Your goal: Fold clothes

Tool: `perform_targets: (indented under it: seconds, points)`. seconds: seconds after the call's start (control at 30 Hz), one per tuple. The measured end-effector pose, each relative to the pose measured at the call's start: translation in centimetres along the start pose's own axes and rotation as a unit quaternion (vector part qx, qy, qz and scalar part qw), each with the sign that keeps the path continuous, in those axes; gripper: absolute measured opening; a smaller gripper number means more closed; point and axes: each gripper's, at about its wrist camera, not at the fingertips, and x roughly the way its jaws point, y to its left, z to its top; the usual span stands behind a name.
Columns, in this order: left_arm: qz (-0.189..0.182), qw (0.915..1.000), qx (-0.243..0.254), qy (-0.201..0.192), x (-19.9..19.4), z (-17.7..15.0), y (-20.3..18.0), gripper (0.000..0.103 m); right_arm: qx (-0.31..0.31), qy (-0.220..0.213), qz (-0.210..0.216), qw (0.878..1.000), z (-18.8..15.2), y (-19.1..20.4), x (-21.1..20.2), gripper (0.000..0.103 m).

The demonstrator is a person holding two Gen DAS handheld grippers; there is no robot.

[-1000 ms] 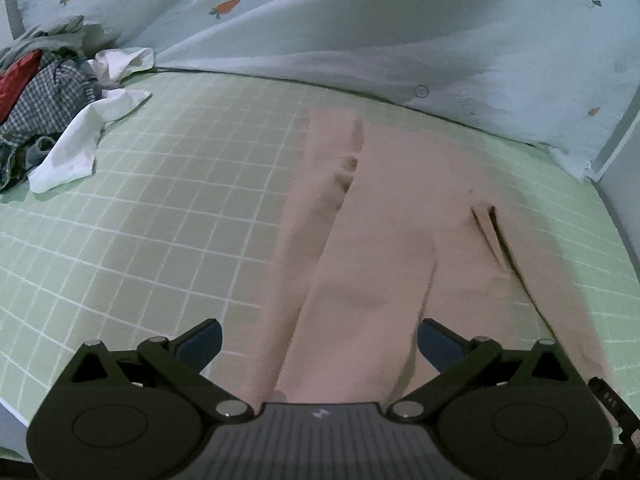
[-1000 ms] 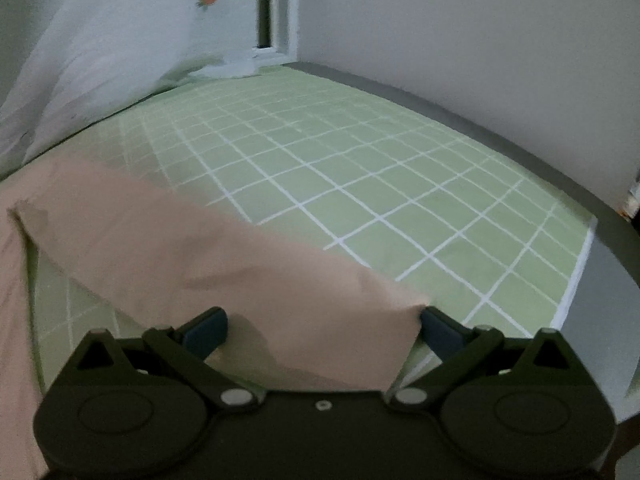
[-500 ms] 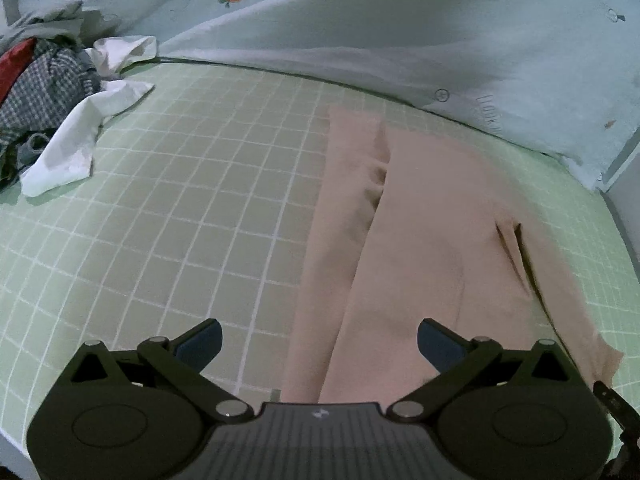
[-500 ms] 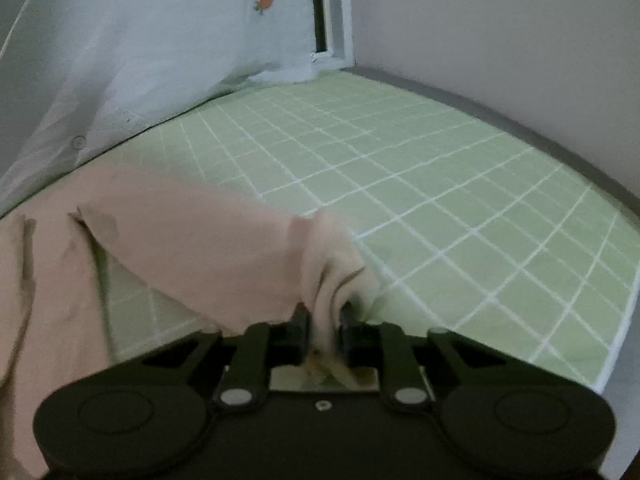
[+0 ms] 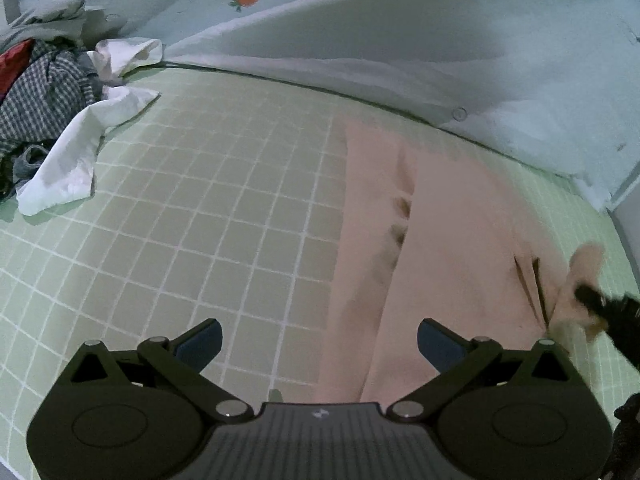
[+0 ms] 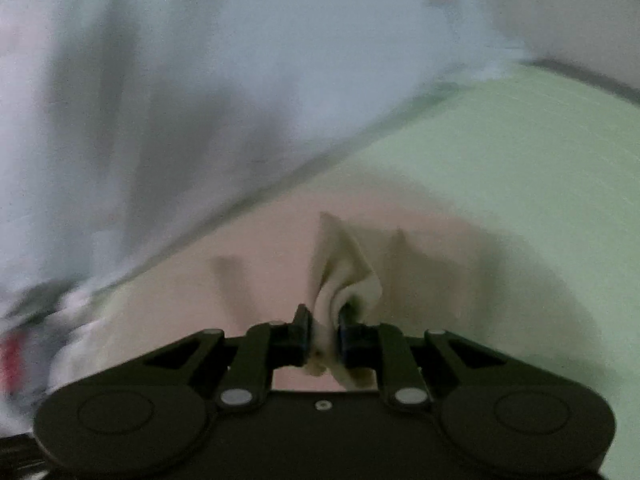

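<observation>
A: Peach cloth, thin and soft — the garment (image 5: 436,232) lies mostly flat on the bed (image 5: 224,208), long creases down its length, just below the pale quilt (image 5: 400,52).

B: And the sheet?

A: Green, with a white grid. The left gripper (image 5: 318,340) hangs over it, jaws wide, nothing between them.

B: The right?

A: The right gripper (image 6: 323,330) is pinched narrow on a bunched, lifted corner of the garment; that view is blurred.

B: Far left?

A: A rumpled pile (image 5: 44,92): checked fabric, white cloth, a bit of red.
</observation>
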Motion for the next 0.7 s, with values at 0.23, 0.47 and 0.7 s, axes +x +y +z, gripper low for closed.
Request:
perform_targets:
  seconds: [0.23, 0.47, 0.7]
  points:
    - [0.013, 0.9997, -0.018, -0.008, 0.3, 0.8, 0.1, 0.102, -0.102, 0.031, -0.006, 0.994, -0.7, 3.3, 1.7, 0.096]
    - [0.019, 0.9997, -0.017, -0.003, 1.1, 0.6, -1.5, 0.102, -0.124, 0.049, -0.166, 0.977, -1.6, -1.7, 1.7, 0.103]
    - [0.007, 0.9984, 0.056, 0.001, 2.7, 0.5, -6.1, 0.102, -0.105, 0.064, -0.246, 0.961, -1.7, -6.8, 2.5, 0.103]
